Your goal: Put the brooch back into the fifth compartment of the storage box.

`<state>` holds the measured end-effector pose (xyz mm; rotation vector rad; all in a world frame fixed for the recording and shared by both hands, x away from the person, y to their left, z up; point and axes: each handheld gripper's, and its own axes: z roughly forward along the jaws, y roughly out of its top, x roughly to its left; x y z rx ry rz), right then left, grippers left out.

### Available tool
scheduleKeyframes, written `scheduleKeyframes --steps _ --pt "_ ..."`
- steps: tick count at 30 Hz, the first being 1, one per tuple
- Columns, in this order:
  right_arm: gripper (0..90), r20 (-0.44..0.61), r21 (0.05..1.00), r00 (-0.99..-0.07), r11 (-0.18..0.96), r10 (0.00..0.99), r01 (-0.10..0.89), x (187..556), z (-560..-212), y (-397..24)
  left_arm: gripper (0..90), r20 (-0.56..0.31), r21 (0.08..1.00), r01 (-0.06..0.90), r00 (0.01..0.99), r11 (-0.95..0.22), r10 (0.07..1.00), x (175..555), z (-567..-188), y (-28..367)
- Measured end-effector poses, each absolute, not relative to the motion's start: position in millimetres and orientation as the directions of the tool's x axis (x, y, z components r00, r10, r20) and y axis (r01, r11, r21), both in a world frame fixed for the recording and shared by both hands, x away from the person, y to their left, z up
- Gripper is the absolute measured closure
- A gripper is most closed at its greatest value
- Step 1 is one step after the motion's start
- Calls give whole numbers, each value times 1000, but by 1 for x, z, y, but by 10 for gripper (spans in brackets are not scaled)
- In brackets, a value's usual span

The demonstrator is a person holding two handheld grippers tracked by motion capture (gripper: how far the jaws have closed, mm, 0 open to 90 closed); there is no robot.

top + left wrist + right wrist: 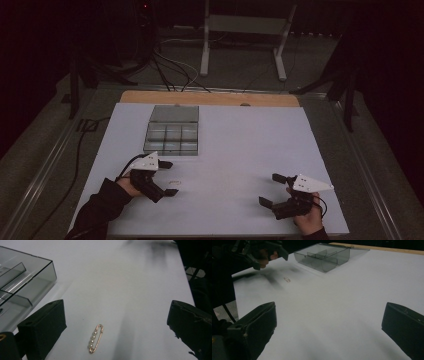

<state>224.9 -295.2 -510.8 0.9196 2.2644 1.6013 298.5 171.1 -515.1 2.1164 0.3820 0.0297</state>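
A small gold safety pin strung with pearl beads [95,339] lies flat on the white table top; it also shows as a tiny mark [174,182] and as a small pin [287,279] far off. My left gripper [169,178] hovers just over it, open, with its jaws on either side of the pin and nothing held. At the near right my right gripper [272,189] is open and empty, well away from the pin. A clear compartment box [172,136] with its lid folded back stands beyond the left gripper.
The white table top [240,145] spreads bare between the two grippers. A corner of the clear box [30,280] sits close on the left of the left gripper view. Cables and a metal stand lie on the floor beyond the table's far wooden edge.
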Motion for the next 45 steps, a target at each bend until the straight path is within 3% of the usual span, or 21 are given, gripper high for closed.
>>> scheduleKeyframes --steps 6,29,45 --pt "0 171 909 -782 211 599 360 225 -511 -295 102 -121 809 260 951 -528 284 302 -519 171" --pt "0 164 907 -785 222 598 358 224 -511 -295 572 -94 771 251 954 -585 286 310 -534 169" --pt "0 165 908 -783 218 600 358 224 -510 -295 754 -97 733 246 960 -634 262 313 -543 163"
